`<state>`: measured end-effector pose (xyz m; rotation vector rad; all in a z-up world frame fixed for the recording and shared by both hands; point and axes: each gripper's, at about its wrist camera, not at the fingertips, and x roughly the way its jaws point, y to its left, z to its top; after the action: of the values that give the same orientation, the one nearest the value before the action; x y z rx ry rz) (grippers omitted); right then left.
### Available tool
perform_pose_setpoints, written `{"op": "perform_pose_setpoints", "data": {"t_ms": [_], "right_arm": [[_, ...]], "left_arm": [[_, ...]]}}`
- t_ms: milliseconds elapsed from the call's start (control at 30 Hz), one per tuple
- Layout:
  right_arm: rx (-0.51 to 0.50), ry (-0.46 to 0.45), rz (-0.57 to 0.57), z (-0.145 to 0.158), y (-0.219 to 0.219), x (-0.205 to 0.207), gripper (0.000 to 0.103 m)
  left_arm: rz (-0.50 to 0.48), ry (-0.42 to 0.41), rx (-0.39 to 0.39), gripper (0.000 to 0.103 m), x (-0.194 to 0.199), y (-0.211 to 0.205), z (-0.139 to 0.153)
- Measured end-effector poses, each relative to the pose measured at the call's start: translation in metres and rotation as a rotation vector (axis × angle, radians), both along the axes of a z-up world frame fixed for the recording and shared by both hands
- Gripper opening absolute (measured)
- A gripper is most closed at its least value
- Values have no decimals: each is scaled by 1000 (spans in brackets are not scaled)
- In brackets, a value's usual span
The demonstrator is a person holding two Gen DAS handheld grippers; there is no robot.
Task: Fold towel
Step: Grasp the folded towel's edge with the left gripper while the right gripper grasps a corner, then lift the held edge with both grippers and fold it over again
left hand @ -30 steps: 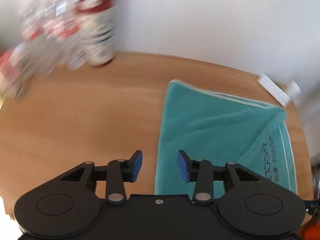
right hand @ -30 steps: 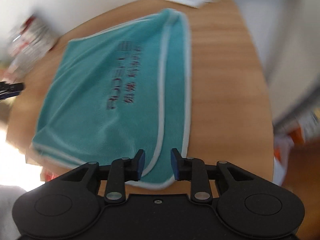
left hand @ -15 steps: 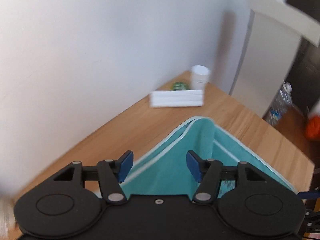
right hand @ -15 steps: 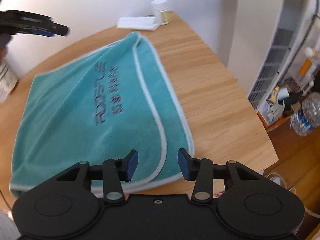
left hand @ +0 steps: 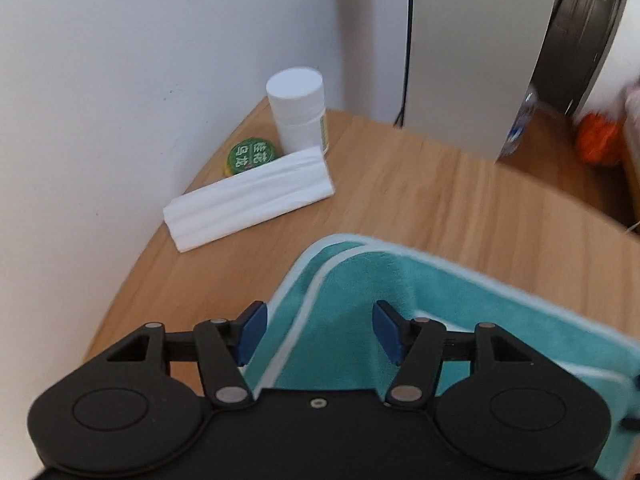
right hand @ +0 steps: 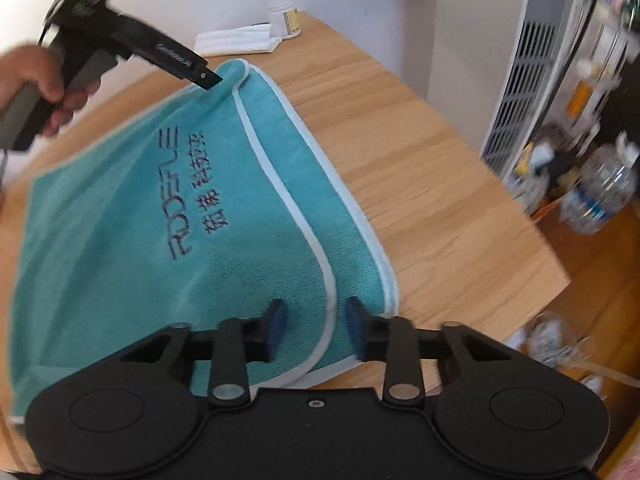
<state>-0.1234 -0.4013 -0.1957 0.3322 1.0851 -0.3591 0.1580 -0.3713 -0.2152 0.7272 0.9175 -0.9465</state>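
Towel (right hand: 168,216) — dark embroidered lettering on the top layer, in two lines. The Latin line is stylised and reads roughly "RUDEFULE"; letters uncertain. Beside it runs a line of Chinese characters, too blurred to read.

Green lid (left hand: 251,154), far left by the wall — white Chinese characters on its top, not read with confidence.

White jar (left hand: 298,112) — yellowish label strip on its side, print too small to read.

Left gripper (right hand: 210,80) — small white lettering on its black arm, illegible.
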Motion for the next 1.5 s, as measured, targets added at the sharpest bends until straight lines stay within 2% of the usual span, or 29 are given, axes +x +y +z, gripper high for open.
{"op": "perform_pose_setpoints", "data": {"t_ms": [33,100,133,233,300,433,633,767,867,967,1100,1200,1267,1367,1400,1433,1500], "right_arm": [[9,-2,9,0,1,1,11],[16,1,12,0,1,2,8],[18,7,5,1,1,3,7],[-6,5,-7,6,4,1,6],[-22,-1,-12,10,8,-1,5],[-70,-34,-24,23,16,-7,5],[-161,-118,-49,52,30,-13,4],[-179,-188,-8,70,41,-16,4],[-149,-252,5,83,45,-20,4],[-151,-227,-3,79,45,-21,4],[-155,-193,-15,73,45,-23,4],[-157,-167,-24,68,45,-25,4],[-147,-161,-36,65,43,-26,4],[-136,-158,-50,61,40,-27,4],[-133,-156,-53,60,40,-27,4],[-131,-155,-55,59,39,-28,4],[-130,-157,-59,59,39,-29,4]], "left_arm": [[-2,7,-3,38,0,0,-2],[-13,14,-10,31,-1,1,-4],[-27,10,-14,23,-2,1,-4],[-61,-10,-24,9,-9,-2,-6],[-68,-29,-36,5,-12,-2,-6],[-57,-55,-77,3,-11,5,6],[-4,-97,-200,2,-11,17,39],[5,-144,-212,2,-11,25,47],[-16,-110,-213,2,-9,25,45],[-42,-64,-215,3,-6,24,41],[-78,-2,-216,17,-3,23,36],[-134,22,-168,36,-9,12,23],[-164,14,-127,36,-14,4,11],[-157,3,-81,35,-13,-6,-4],[-159,7,-84,25,-13,-7,-7],[-167,13,-91,7,-13,-9,-10],[-183,-16,-93,5,-15,-10,-11]]}}
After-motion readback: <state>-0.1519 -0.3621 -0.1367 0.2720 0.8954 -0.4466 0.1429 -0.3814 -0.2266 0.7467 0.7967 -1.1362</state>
